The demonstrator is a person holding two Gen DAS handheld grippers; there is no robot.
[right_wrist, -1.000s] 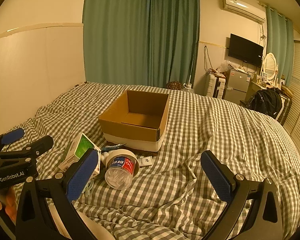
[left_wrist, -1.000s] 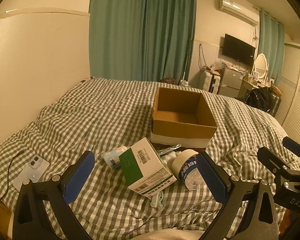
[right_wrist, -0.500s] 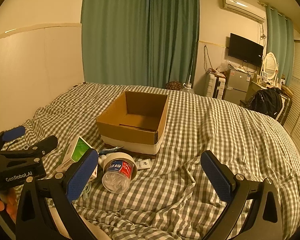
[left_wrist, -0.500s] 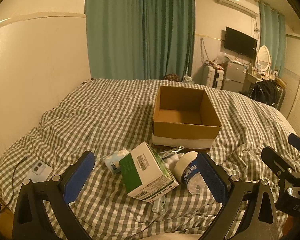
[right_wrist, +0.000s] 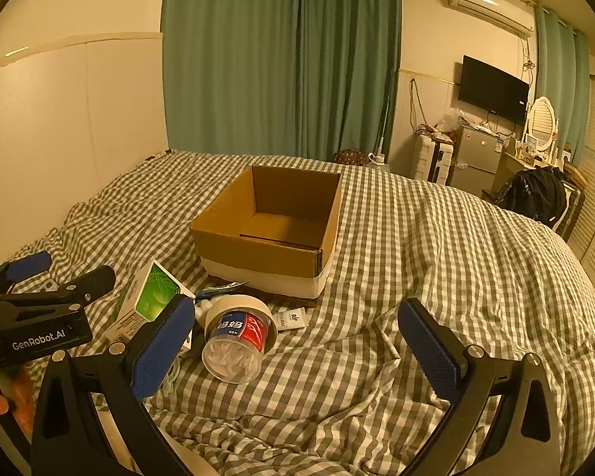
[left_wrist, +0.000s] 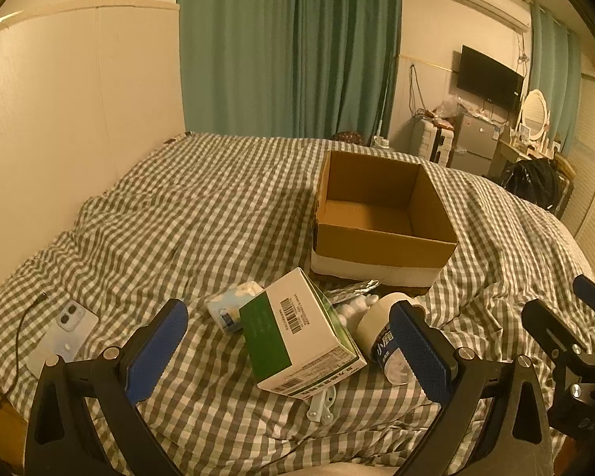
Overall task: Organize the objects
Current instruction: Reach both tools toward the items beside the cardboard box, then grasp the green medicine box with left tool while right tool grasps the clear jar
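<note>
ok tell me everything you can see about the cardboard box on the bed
The cardboard box is a brown open-topped carton with a white band around its base. It looks like plain corrugated card, and its inside appears empty. It sits upright on the checked bedspread, behind the heap of small items. A crinkled foil packet lies against its near bottom edge. Neither gripper touches it.

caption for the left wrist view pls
Open left gripper above a green-and-white carton before an empty cardboard box on a checked bed.
</note>
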